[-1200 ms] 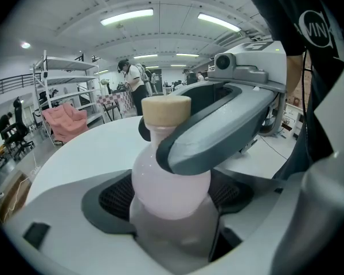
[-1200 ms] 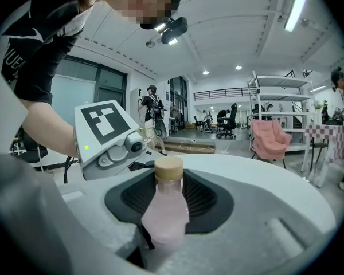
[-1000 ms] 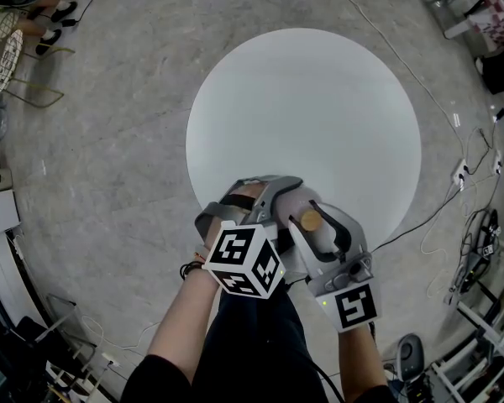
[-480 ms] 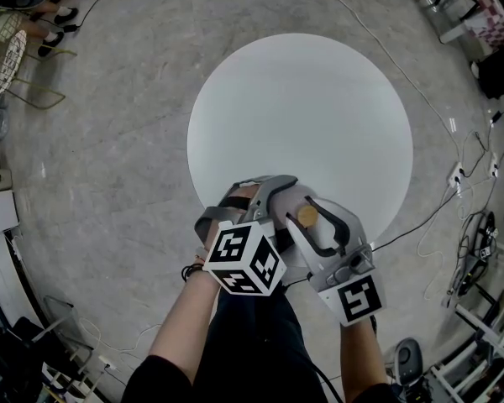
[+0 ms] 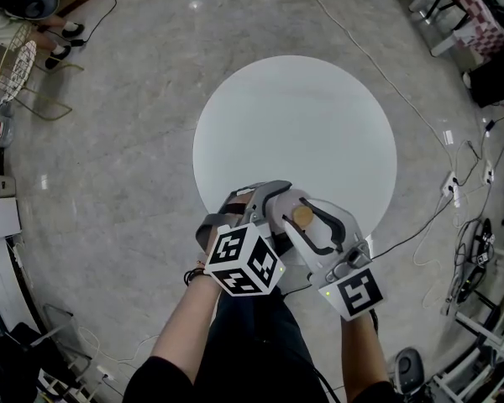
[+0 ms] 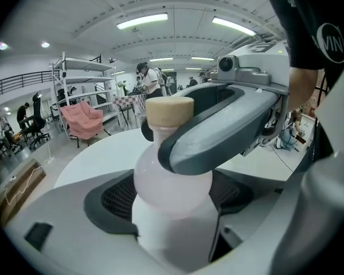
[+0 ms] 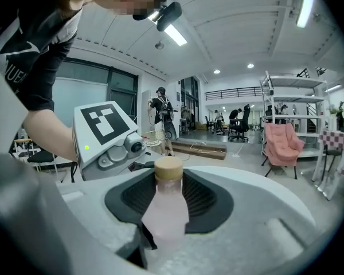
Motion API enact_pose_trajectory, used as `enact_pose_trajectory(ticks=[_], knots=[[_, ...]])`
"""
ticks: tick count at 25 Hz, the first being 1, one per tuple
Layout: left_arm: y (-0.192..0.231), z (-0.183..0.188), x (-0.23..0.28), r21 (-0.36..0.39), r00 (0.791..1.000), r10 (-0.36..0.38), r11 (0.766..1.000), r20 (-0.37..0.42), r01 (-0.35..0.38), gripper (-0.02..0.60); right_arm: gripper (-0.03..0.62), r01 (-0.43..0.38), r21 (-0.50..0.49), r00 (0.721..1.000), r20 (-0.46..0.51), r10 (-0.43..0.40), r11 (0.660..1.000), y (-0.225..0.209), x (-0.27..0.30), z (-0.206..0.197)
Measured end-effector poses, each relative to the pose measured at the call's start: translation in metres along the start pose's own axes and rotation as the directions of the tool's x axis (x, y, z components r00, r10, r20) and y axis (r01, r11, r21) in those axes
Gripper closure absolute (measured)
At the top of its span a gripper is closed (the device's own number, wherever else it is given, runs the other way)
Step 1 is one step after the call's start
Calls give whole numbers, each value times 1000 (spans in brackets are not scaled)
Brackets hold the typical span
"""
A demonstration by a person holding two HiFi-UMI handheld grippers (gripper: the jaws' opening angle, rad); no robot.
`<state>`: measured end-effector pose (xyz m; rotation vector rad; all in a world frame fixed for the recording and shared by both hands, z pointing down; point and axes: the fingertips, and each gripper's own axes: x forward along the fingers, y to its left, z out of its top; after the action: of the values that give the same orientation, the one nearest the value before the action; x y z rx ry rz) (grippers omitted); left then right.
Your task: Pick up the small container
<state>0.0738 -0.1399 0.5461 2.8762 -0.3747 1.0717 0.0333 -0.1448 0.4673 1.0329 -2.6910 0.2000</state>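
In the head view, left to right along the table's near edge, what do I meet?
Left gripper's marker cube → small container's cork cap → right gripper's marker cube → white power strip on the floor.

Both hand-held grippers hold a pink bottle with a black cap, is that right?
No: the cap is tan, not black, as the right gripper view shows. The left hand-held gripper and right hand-held gripper do hold the pink bottle.
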Motion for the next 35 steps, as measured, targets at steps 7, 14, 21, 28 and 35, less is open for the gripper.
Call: enact_pose_trajectory(ticks=[7,14,21,28,35], knots=[[-6,20,-17,2,1000,6,1000,6,-6,216,451,-22,15,999,30,22,1000,4,-15,23],[-8,39,-33,-9,1000,10,1000,9,-10,216,451,-48,35,998,53,46,998,5,-25,47],[-6,63,-49,-25,1000,20,1000,19,-19,216,451,-71,17,996,59,70,997,4,-34,73],[-10,83,-65,-31,999,35,999,27,-34,216,451,-88,-1,994,68,88,996,8,-47,95],[-10,99,-84,-33,998,43,999,36,-42,216,451,-98,-6,992,77,98,995,13,-53,117]])
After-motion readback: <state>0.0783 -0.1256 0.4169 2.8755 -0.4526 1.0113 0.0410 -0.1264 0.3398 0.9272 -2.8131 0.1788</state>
